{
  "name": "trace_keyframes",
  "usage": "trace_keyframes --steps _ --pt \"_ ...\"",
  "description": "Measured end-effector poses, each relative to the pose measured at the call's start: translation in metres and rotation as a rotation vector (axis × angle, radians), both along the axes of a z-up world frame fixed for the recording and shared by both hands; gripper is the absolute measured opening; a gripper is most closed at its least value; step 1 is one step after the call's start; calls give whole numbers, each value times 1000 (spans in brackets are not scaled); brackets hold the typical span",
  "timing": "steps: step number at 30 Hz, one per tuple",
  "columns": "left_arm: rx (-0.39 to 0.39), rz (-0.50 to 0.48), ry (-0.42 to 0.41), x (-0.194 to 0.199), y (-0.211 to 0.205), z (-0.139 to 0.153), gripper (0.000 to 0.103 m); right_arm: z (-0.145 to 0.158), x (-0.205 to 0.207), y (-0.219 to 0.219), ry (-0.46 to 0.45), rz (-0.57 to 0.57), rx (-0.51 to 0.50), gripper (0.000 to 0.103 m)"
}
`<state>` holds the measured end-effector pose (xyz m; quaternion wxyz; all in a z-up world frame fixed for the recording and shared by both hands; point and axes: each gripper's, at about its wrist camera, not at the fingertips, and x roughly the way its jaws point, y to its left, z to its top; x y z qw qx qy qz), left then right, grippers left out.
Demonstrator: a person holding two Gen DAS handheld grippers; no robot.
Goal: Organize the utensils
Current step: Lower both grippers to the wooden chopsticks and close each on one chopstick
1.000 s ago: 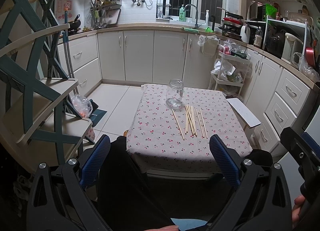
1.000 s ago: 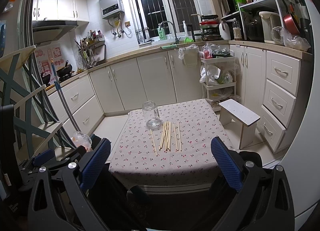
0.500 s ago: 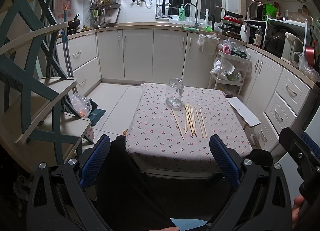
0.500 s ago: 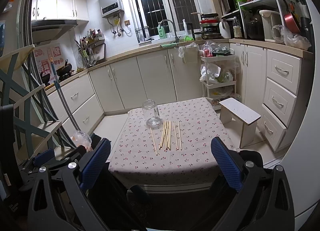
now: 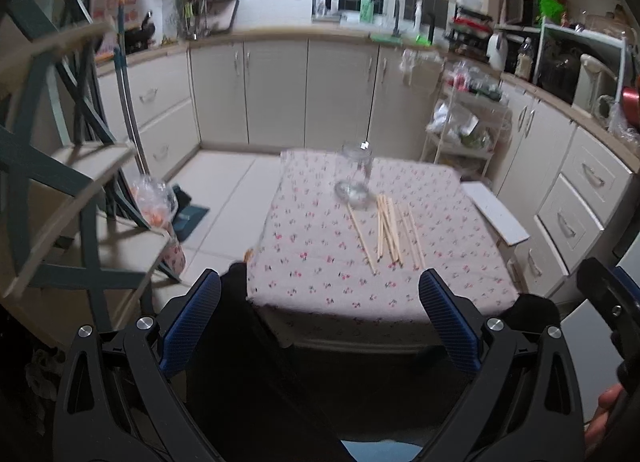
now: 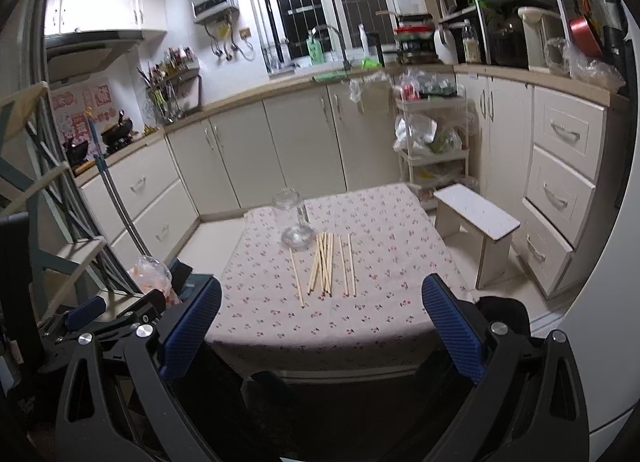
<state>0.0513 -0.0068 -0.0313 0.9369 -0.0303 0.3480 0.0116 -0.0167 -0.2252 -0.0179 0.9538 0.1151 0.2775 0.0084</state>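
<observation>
No legible text; pink wall posters [image 6: 82, 117] and bottle labels too blurred to read

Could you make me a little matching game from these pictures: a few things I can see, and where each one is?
Things:
1. clear glass jar
2. pale wooden chopsticks
3. small white stool
4. green soap bottle

Places:
A. on the floor right of the table
B. on the counter by the window
C. lying flat on the flowered tablecloth
D. standing upright beyond the chopsticks

Pairs: 1-D, 2-C, 3-A, 4-B

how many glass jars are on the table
1. The glass jar stands upright on the floral tablecloth, toward the table's far side, just beyond the far ends of the loose chopsticks. Nothing on the table could hide another.
</observation>
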Motion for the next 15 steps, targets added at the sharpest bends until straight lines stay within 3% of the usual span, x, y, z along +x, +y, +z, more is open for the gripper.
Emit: trace_keyframes --steps 15 --pt "1 -8 127 112 -6 -56 95 -40 94 -20 137 20 26 96"
